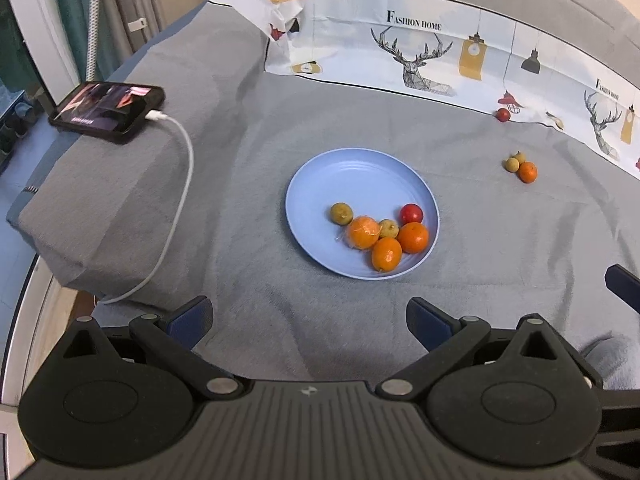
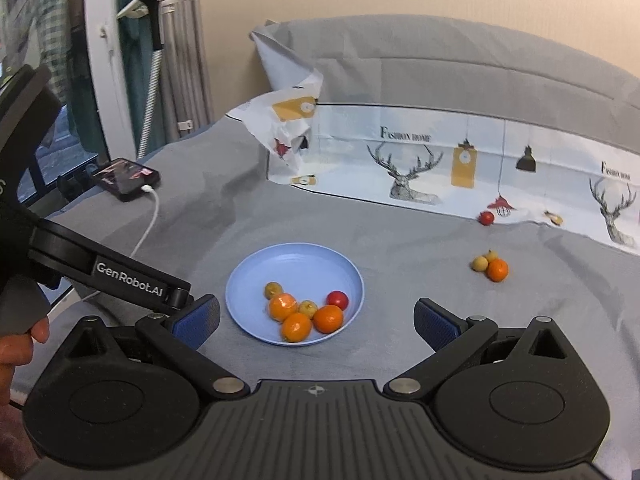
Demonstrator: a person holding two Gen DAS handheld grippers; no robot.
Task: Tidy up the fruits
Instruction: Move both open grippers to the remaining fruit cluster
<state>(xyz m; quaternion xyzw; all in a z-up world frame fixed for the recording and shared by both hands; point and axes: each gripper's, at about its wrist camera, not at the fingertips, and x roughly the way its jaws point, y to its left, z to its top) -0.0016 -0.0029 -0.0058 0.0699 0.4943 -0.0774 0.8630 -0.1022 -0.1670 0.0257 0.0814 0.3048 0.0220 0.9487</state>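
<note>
Over on the far left, a phone lies on a raised fold of the grey bedspread, screen lit, a white cable curling off it. Soft woven cloth, a bit creased, so anything round could roll.

Centre stage, the blue plate: smooth, shallow, with ridged rings, and six fruits already gathered in its near right half. Three glossy oranges, one of them apparently in clear wrap, two dull yellow-brown little fruits and a shiny red one. I'd call that more than half the job.

Moving right, four pieces wait out on the cloth, well apart from the plate. A tight cluster of one small orange touching two tan fruits, and farther back a lone red fruit at the edge of the printed deer-pattern sheet.

Both tools hang back, empty. The left gripper has its blue ribbed pads spread wide, and the right gripper is splayed just the same, nothing between them.
</note>
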